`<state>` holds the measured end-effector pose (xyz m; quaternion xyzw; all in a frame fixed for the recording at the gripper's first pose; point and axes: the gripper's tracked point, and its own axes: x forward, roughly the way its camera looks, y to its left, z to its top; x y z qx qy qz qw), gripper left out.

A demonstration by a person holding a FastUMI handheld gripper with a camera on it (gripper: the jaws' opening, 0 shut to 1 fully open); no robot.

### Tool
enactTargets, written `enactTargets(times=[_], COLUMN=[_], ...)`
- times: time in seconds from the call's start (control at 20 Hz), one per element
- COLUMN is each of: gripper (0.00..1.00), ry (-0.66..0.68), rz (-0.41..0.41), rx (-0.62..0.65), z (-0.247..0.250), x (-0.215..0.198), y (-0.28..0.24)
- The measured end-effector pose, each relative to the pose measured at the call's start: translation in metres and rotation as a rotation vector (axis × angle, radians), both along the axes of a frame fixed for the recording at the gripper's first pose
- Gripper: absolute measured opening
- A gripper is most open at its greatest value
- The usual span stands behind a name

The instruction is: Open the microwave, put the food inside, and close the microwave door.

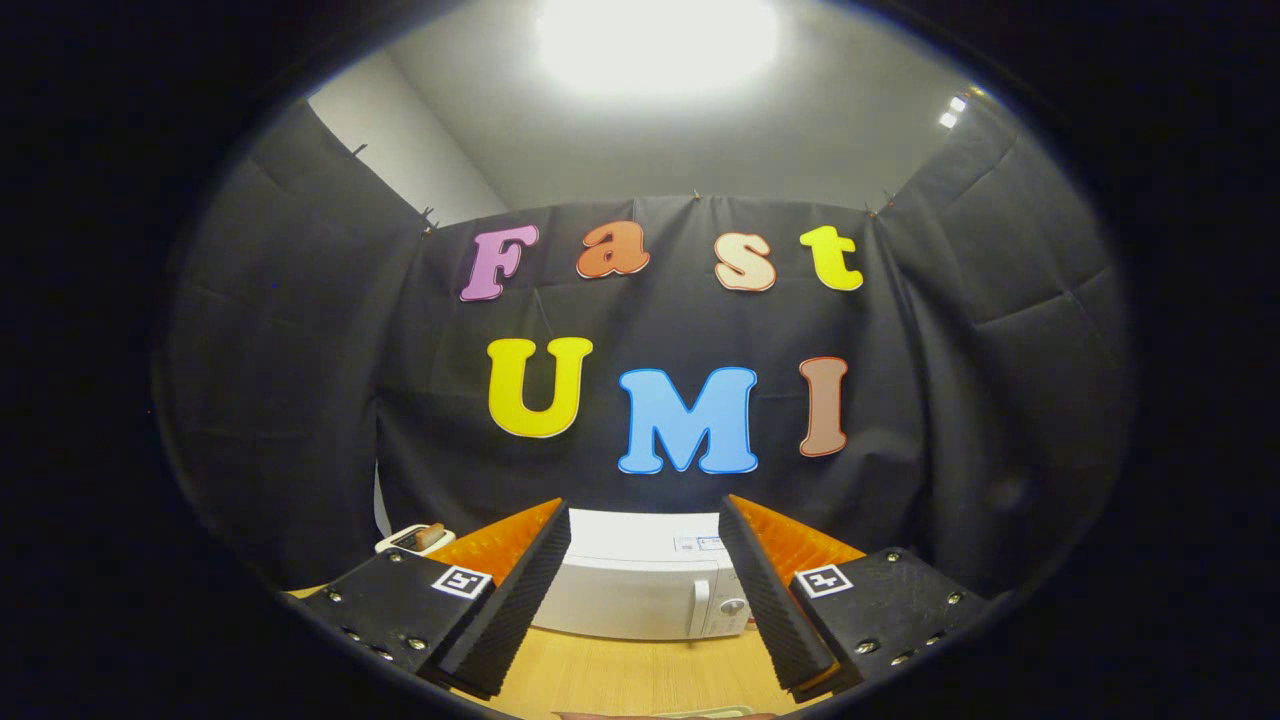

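Note:
A white microwave (645, 590) stands on the wooden table (620, 680), seen between and beyond my two fingers, with its door shut and a vertical handle (700, 607) beside a round knob on its right side. My gripper (645, 580) is held above the table and short of the microwave, open, with nothing between the fingers. To the left of the microwave, past my left finger (520, 585), lies a white plate (405, 540) with a piece of brownish food (431, 535) on it.
Black cloth walls close the booth behind the microwave and on both sides. A bright ceiling lamp (655, 40) glares overhead. Bare wooden tabletop lies between my fingers and the microwave front.

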<state>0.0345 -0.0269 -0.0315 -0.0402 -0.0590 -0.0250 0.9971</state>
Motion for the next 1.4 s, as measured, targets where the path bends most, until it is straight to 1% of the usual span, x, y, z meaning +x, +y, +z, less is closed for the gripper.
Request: enactTargets(times=[0.05, 0.15, 0.35, 0.5, 0.7, 0.75, 0.9, 0.95, 1.2, 1.4], gripper=[0.95, 0.95, 0.95, 0.95, 0.95, 0.95, 0.95, 0.84, 0.84, 0.83], ry=[-0.013, -0.030, -0.003, 0.072, 0.202, 0.213, 0.233, 0.233, 0.266, 0.254], rz=[0.003, 0.035, 0.031, 0.015, 0.007, 0.016, -0.017, -0.028, -0.009, -0.027], rx=[-0.010, -0.021, -0.015, 0.010, 0.095, 0.116, 0.133, 0.126, 0.135, 0.100], z=[-0.008, -0.030, -0.089, -0.140, -0.200, -0.209, -0.231, -0.237, -0.269, -0.278], x=[0.005, 0.020, 0.062, 0.101, 0.146, 0.155, 0.179, 0.186, 0.214, 0.233], y=[-0.003, -0.003, -0.027, -0.049, -0.076, -0.079, -0.098, -0.104, -0.105, -0.106])
